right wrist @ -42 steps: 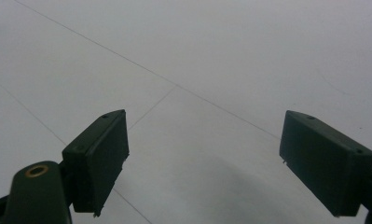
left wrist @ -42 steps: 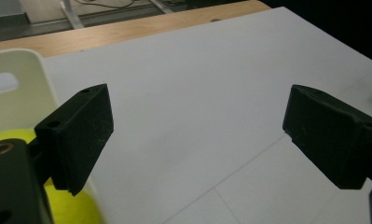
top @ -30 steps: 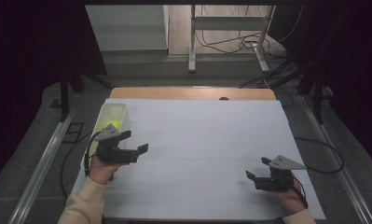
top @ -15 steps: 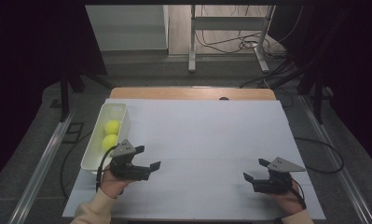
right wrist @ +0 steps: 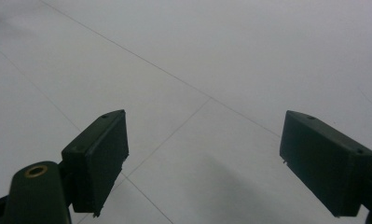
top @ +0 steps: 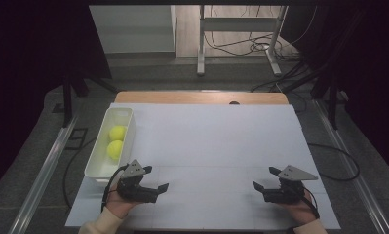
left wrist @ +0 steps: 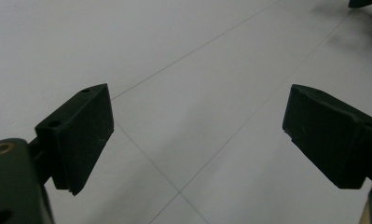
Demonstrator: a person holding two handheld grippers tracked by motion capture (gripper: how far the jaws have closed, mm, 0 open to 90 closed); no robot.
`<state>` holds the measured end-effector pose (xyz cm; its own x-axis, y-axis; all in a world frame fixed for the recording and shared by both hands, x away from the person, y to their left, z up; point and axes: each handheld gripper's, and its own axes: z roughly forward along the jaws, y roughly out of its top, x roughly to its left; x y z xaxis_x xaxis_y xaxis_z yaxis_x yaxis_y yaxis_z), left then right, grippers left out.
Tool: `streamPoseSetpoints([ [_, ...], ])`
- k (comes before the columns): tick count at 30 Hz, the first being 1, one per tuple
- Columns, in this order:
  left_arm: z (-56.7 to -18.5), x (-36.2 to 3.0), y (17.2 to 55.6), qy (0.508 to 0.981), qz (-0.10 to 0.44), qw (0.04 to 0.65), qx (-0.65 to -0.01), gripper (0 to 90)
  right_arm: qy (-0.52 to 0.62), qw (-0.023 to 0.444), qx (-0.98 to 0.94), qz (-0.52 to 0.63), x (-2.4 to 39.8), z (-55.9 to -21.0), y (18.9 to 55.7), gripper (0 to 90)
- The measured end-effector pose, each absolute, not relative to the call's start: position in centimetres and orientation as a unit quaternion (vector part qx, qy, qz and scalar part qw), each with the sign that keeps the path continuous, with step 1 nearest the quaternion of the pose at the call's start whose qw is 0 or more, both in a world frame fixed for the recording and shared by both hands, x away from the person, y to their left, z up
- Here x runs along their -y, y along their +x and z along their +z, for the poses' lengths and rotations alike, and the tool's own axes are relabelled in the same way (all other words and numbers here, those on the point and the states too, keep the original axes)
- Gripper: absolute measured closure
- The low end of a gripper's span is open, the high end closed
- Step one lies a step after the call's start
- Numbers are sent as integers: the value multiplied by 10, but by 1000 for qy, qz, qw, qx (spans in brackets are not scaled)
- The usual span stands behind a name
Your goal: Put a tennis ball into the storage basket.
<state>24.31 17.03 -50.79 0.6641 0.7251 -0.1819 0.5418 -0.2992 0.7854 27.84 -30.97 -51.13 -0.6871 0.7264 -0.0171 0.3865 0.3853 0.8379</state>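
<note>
Two yellow balls (top: 116, 141), probably tennis, in white tray (top: 100, 168)

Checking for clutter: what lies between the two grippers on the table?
Nothing: in the high view, bare white table stretches from the left gripper to the right gripper.

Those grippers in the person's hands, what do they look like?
Each gripper, left and right, is black with two blocky flat-faced jaws, a grey three-cornered plate on top and a thin black cable trailing from it. A brass-coloured ring sits beside one jaw. The left sleeve is cream.
</note>
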Motion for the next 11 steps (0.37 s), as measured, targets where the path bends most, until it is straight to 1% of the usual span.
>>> streamPoseSetpoints([
  [11,-509,-176,247,794,100,443,-404,96,337,191,-811,438,309,-511,277,158],
])
